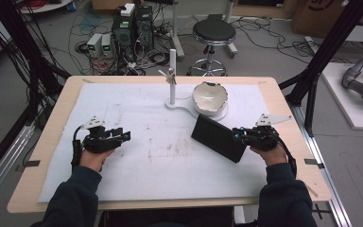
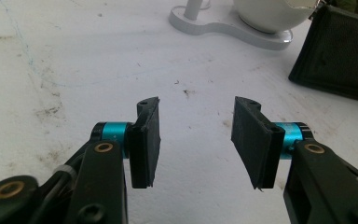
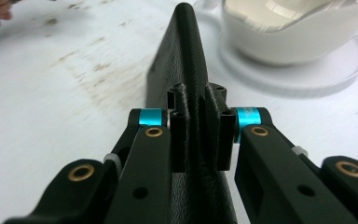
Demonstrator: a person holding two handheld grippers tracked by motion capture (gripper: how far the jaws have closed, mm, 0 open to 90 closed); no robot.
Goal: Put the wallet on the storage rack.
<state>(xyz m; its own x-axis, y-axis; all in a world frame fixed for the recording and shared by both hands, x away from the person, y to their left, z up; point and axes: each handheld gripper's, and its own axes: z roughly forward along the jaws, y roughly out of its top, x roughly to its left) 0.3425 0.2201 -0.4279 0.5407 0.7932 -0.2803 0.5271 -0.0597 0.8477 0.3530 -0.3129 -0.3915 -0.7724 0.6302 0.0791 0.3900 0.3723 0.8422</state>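
between the right tool's (image 3: 198,135) closed jaws sits the black pouch (image 3: 182,60); left tool (image 2: 196,140) gapes empty.

We see open white mat (image 1: 137,142) ahead of the left gripper (image 1: 123,135), nothing between its parted jaws. The black pouch (image 1: 219,137) blocks the centre-right, with bowl (image 1: 210,97) and white stand (image 1: 172,75) just behind it. Mat near edge free.

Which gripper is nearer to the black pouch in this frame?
Right. The right gripper is shut on the black pouch, pinching its near edge. The left gripper sits open over the white mat well to the pouch's left, apart from it.
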